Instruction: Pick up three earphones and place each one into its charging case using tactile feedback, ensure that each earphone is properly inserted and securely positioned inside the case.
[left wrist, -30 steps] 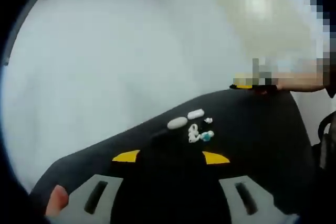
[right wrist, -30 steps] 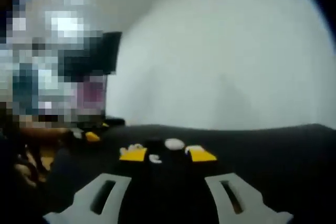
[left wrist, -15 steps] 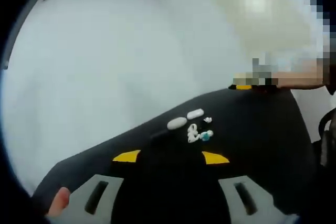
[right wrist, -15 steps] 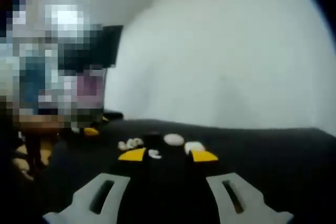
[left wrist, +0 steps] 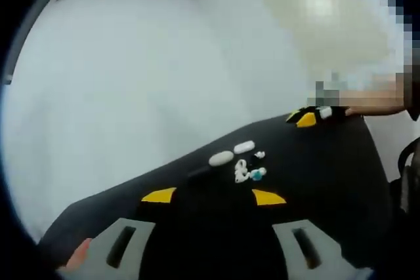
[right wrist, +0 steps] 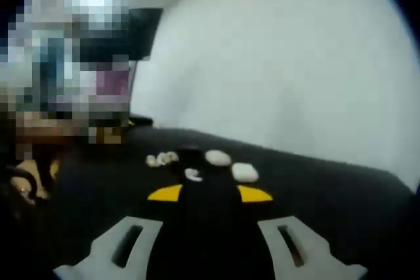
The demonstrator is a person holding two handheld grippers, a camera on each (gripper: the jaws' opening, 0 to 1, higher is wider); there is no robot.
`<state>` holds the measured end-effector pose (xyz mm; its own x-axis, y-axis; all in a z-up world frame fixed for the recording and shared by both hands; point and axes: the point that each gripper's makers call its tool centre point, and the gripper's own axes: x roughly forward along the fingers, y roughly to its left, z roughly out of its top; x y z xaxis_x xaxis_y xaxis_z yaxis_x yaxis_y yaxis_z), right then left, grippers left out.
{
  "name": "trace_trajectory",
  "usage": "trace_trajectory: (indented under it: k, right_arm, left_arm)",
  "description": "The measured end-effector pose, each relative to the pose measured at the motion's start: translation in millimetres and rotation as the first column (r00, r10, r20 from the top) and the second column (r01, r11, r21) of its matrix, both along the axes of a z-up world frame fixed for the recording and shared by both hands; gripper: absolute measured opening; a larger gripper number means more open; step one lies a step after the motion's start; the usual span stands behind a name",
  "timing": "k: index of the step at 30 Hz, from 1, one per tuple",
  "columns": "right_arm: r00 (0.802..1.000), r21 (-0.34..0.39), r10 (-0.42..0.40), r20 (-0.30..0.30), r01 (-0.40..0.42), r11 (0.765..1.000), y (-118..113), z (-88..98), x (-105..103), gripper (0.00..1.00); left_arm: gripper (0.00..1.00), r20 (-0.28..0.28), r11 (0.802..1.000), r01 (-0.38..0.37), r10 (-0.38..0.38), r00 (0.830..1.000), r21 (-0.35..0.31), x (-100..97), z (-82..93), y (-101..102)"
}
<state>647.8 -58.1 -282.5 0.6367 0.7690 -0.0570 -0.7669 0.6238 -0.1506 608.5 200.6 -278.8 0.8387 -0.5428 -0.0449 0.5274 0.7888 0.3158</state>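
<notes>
both grippers, left gripper [left wrist: 214, 196] and right gripper [right wrist: 209, 193], are hovering with jaws spread wide and holding nothing. two white charging cases [left wrist: 221, 158] and small earphones [left wrist: 241, 170] are lying on the black table [left wrist: 315, 175], too blurred to count.

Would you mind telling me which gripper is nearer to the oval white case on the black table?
Right, by appearance. The right gripper sits just short of the oval white case; the left gripper hangs farther back from it, with the loose earphones beside it.
</notes>
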Motion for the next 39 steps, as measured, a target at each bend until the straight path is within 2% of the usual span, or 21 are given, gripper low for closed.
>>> trace_trajectory:
  k: [2, 3, 6, 9, 11, 13, 14, 19, 21, 23, 25, 29, 33, 39]
  right_arm:
    - [1.000, -0.007, 0.008, 0.007, -0.008, 1.000, 0.7, 0.1, -0.6, 0.32]
    - [1.000, -0.011, 0.012, 0.008, -0.012, 1.000, 1.3, -0.5, -0.6, 0.32]
    - [1.000, -0.023, 0.016, 0.003, -0.016, 1.000, 1.5, -2.8, 1.5, 0.32]
    - [0.999, 0.006, 0.045, 0.014, -0.045, 0.999, 2.4, 2.0, -1.3, 0.32]
    - [0.997, 0.045, 0.071, 0.016, -0.071, 0.996, 4.3, 7.1, -3.2, 0.32]
    - [0.996, 0.093, 0.083, -0.006, -0.082, 0.992, 2.9, 10.5, -1.3, 0.32]
    - [0.997, 0.098, 0.081, -0.006, -0.080, 0.992, 0.9, 11.3, -0.1, 0.32]
    - [0.996, 0.146, 0.090, -0.004, -0.088, 0.985, -0.2, 17.5, -0.7, 0.32]
    - [0.996, 0.115, 0.091, 0.006, -0.091, 0.989, 3.1, 14.7, -2.0, 0.31]
    - [0.995, 0.093, 0.097, 0.010, -0.098, 0.991, 6.2, 12.3, -3.5, 0.31]
    - [0.995, 0.078, 0.099, 0.015, -0.100, 0.992, 7.4, 10.9, -4.3, 0.31]
    - [0.995, 0.067, 0.097, 0.022, -0.098, 0.993, 7.7, 10.5, -5.2, 0.31]
    - [0.995, 0.071, 0.098, 0.021, -0.099, 0.993, 7.9, 10.9, -5.3, 0.31]
    - [0.995, 0.049, 0.098, 0.029, -0.099, 0.994, 9.5, 9.2, -7.2, 0.31]
  left_arm:
    - [0.40, -0.010, 0.999, -0.028, 0.028, 1.000, -0.017, 3.8, 0.4, 3.6]
    - [0.39, -0.026, 0.997, -0.059, 0.058, 0.998, -0.055, 7.4, 0.9, 7.5]
    - [0.39, -0.131, 0.974, -0.195, 0.180, 0.975, -0.117, 19.4, -5.2, 29.1]
    - [0.44, -0.202, 0.935, -0.219, 0.165, 0.965, -0.279, 30.0, 4.0, 36.2]
    - [0.52, -0.234, 0.920, -0.230, 0.159, 0.959, -0.316, 38.2, 4.9, 37.1]
    - [0.51, -0.271, 0.925, -0.274, 0.202, 0.941, -0.262, 46.0, -2.9, 41.7]
    - [0.48, -0.265, 0.932, -0.275, 0.211, 0.941, -0.235, 49.0, -4.6, 41.5]
    - [0.48, -0.287, 0.943, -0.266, 0.204, 0.936, -0.199, 60.3, -9.9, 33.1]
    - [0.48, -0.283, 0.948, -0.263, 0.206, 0.937, -0.181, 64.0, -8.9, 30.4]
    - [0.47, -0.265, 0.953, -0.273, 0.232, 0.936, -0.132, 67.6, -6.7, 31.4]
    - [0.47, -0.251, 0.957, -0.263, 0.227, 0.941, -0.122, 70.1, -1.5, 26.1]
    - [0.47, -0.255, 0.961, -0.252, 0.218, 0.942, -0.110, 75.3, 2.1, 15.8]
    - [0.49, -0.236, 0.968, -0.242, 0.220, 0.946, -0.067, 77.2, 2.6, 7.9]
    - [0.48, -0.242, 0.963, -0.253, 0.224, 0.944, -0.096, 86.7, 3.8, -0.2]
